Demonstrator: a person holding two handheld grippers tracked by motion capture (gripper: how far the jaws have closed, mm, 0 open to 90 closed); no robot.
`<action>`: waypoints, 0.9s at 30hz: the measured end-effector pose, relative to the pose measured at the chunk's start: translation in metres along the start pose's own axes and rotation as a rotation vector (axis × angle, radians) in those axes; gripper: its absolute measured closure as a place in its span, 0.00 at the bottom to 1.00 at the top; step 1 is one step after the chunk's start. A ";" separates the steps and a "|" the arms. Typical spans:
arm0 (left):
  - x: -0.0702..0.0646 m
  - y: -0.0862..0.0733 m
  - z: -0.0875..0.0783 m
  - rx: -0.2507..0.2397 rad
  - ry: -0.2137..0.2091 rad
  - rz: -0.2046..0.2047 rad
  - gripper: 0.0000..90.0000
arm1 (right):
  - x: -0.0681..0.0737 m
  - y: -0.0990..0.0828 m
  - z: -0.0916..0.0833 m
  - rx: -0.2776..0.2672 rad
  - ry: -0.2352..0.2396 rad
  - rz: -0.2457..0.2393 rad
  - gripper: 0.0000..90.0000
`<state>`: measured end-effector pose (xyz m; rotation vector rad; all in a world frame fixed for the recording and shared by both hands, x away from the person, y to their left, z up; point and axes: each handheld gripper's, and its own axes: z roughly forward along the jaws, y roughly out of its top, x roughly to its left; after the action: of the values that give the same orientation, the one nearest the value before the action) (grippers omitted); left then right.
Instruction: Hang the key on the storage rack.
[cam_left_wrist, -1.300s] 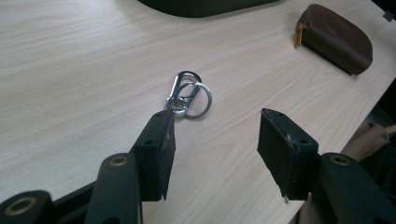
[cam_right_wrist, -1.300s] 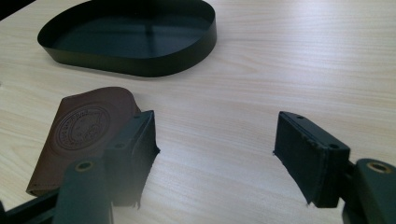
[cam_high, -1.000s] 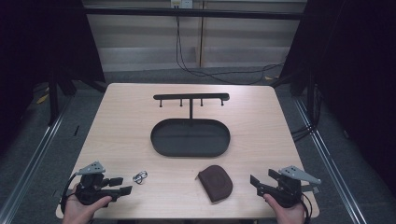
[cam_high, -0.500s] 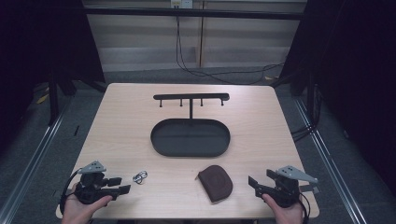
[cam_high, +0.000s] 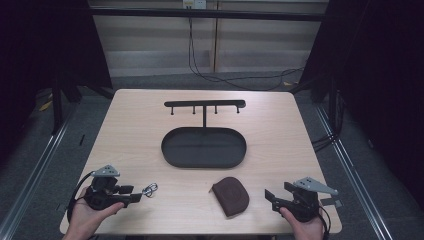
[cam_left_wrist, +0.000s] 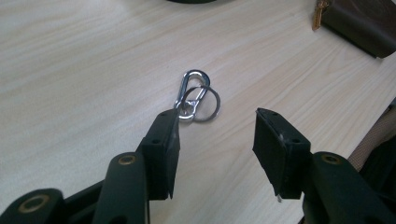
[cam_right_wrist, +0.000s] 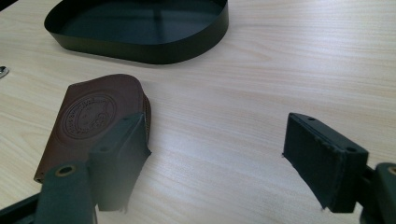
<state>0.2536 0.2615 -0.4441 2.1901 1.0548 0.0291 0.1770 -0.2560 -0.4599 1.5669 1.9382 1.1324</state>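
Note:
A silver carabiner with a key ring (cam_high: 149, 189) (cam_left_wrist: 196, 95) lies flat on the table near its front left. My left gripper (cam_high: 132, 196) (cam_left_wrist: 217, 123) points at it from just behind. Its jaws have just been closing and still stand apart, with the left tip touching or nearly touching the ring; nothing is between the pads. A brown leather pouch (cam_high: 231, 195) (cam_right_wrist: 93, 121) lies at the front centre. My right gripper (cam_high: 272, 196) (cam_right_wrist: 215, 135) rests open to the pouch's right, its left jaw beside the pouch edge.
A black oval tray (cam_high: 200, 150) (cam_right_wrist: 149, 53) sits mid-table, with a black T-shaped peg rack (cam_high: 205, 105) rising behind it. Both hands rest at the table's front edge. The pouch corner (cam_left_wrist: 359, 21) lies far to the right of the carabiner.
The left gripper's jaws have drawn closer together near the carabiner. The right gripper and the pouch have stayed where they were.

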 end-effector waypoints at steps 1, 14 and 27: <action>0.000 0.000 0.000 0.000 0.000 0.000 0.57 | 0.000 0.000 0.000 0.000 0.000 0.000 0.24; 0.001 0.028 0.013 0.090 -0.007 0.057 0.61 | 0.001 0.000 0.002 0.015 0.018 -0.005 0.24; 0.000 0.047 0.021 0.187 0.015 0.098 0.66 | 0.001 0.000 0.004 0.026 0.014 -0.006 0.24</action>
<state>0.2922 0.2296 -0.4317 2.4125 0.9917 -0.0099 0.1794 -0.2540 -0.4619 1.5702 1.9725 1.1226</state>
